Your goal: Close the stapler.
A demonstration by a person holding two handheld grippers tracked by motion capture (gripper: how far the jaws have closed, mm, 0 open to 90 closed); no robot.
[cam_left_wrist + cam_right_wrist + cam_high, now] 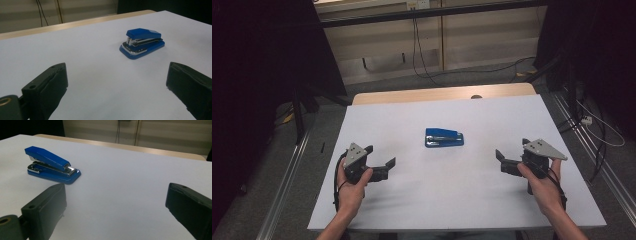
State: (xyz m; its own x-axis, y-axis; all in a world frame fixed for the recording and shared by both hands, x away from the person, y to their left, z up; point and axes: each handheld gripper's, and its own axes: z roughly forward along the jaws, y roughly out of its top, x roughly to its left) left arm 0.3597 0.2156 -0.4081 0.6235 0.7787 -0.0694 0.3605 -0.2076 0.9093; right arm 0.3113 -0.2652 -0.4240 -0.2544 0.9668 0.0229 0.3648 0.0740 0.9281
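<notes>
White table (412,200) carries 1 blue stapler (444,138).

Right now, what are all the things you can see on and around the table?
stapler: one, blue with silver metal, lying flat near the middle of the table, touching neither gripper
table: one, white top with a tan wooden strip along the far edge
cables: a few, black, on the floor and wall behind the table
left gripper: one, black with a grey plate, open, left of the stapler
right gripper: one, black with a grey plate, open, right of the stapler
</notes>
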